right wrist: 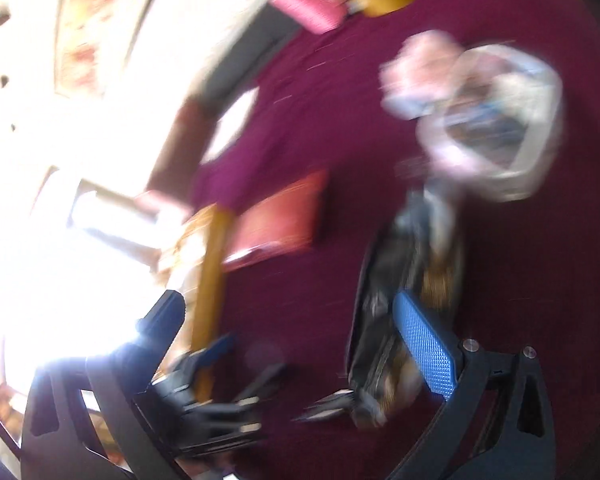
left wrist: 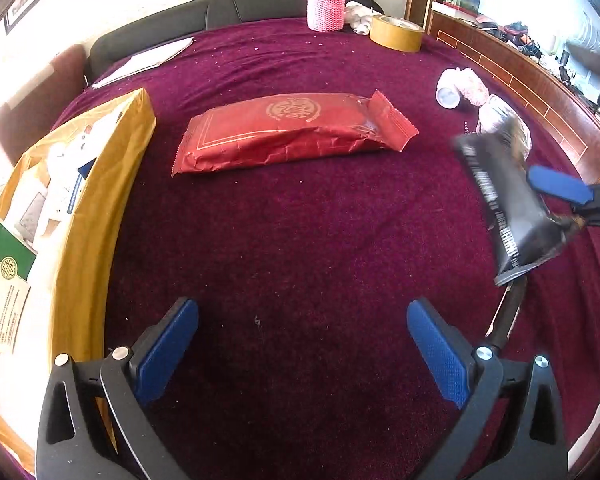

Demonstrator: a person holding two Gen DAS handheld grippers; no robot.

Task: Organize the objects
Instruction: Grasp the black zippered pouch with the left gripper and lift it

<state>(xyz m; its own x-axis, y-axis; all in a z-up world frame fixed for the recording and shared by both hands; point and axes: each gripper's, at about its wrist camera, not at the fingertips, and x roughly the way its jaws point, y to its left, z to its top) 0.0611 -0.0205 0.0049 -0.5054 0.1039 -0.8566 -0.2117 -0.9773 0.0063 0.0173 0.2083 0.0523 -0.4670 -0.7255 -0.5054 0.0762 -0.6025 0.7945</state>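
Left gripper (left wrist: pixel 302 346): pointing steeply downward, jaws standing wide apart, gripping nothing.
Right gripper (right wrist: pixel 300 344): tilting downward, jaws spread wide, view blurring; grip impossible to judge.

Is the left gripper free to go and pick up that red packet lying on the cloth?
Probably yes. The left gripper is open and empty, and only bare purple cloth lies between it and the red packet; nothing blocks the way.
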